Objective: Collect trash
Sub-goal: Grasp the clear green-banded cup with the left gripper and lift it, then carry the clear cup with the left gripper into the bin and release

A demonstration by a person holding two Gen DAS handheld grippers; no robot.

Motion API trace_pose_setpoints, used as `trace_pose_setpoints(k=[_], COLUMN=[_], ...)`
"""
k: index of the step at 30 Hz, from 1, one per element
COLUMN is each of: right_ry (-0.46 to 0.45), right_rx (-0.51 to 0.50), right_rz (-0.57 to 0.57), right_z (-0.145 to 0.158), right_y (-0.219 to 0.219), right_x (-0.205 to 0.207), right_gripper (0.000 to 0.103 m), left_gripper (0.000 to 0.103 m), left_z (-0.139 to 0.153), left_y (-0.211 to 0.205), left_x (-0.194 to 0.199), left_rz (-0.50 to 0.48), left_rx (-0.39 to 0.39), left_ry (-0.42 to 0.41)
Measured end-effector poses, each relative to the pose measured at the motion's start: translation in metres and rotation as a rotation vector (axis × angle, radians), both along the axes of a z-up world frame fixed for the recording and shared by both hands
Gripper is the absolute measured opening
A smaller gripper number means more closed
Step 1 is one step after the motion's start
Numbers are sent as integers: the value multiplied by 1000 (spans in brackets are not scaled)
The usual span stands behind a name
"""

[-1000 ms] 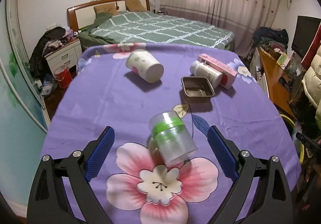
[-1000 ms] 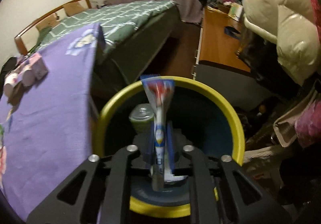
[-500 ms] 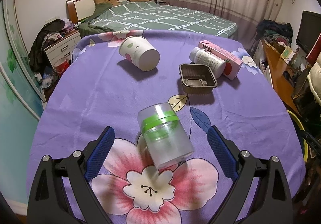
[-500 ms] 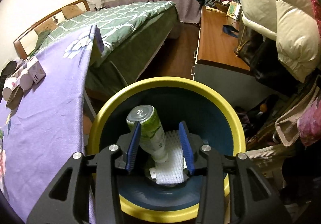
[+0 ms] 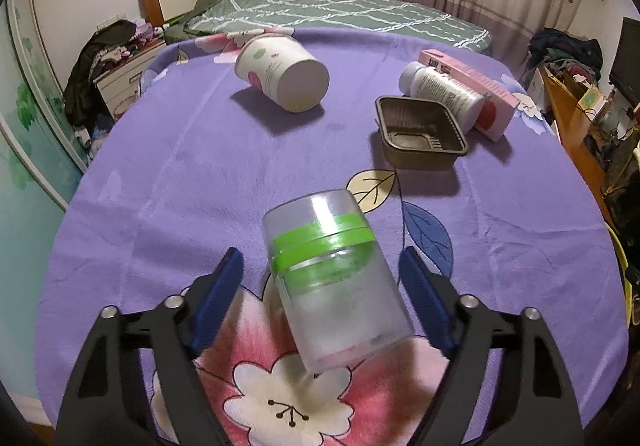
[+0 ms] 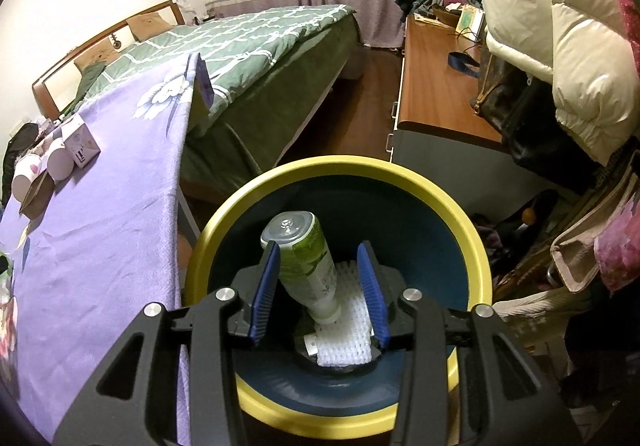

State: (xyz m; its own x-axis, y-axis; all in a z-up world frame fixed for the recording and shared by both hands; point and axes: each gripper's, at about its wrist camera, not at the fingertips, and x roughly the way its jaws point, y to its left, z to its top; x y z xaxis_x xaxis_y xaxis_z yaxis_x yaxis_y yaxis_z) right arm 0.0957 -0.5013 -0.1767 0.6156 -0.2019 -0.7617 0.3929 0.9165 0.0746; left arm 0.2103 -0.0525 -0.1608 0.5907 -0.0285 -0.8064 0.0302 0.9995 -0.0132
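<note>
My left gripper point(image 5: 320, 278) sits low over the bench point(image 5: 160, 166), its blue fingers point(image 5: 224, 286) closing around a frosted clear jar point(image 5: 336, 286) with a green band that lies on its side between them; a gap shows on each side, so the pads are not yet pressing it. The jar rests on the purple flowered cloth at the near edge. Farther off, a white paper cup point(image 5: 284, 78) lies tipped over to the left. To the far right are a brown plastic tray point(image 5: 420, 138), a white bottle point(image 5: 440, 90) on its side just behind it, and a pink box point(image 5: 468, 82) touching the bottle.

My right gripper point(image 6: 322, 286) hangs over a yellow-rimmed bin point(image 6: 460, 214) beside the bench, its fingers moderately apart and holding nothing. Down in the bin, a green-labelled bottle point(image 6: 308, 270) leans against the wall, with white foam netting point(image 6: 344, 330) beneath it.
</note>
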Motion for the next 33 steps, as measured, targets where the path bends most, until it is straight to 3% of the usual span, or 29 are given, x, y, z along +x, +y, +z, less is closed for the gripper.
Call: trace_pose_setpoints(k=[6,17,33], right_ry=[3,-6,-86], right_rx=[11,26,46], right_rz=[-4,-18,-104], right_z=[-3,-3,16], right_y=[-3,-9,-51], right_x=[-2,-14,-60], right_gripper=[39,39,39], left_gripper=[55,53,51], left_z=[-2,17,55], left_y=[-4,-52,-183], left_x=[3,-18,-41], left_rz=[-30,-199,-512], left_rx=[-2,-16,-53], left_ry=[-6,-47,-108])
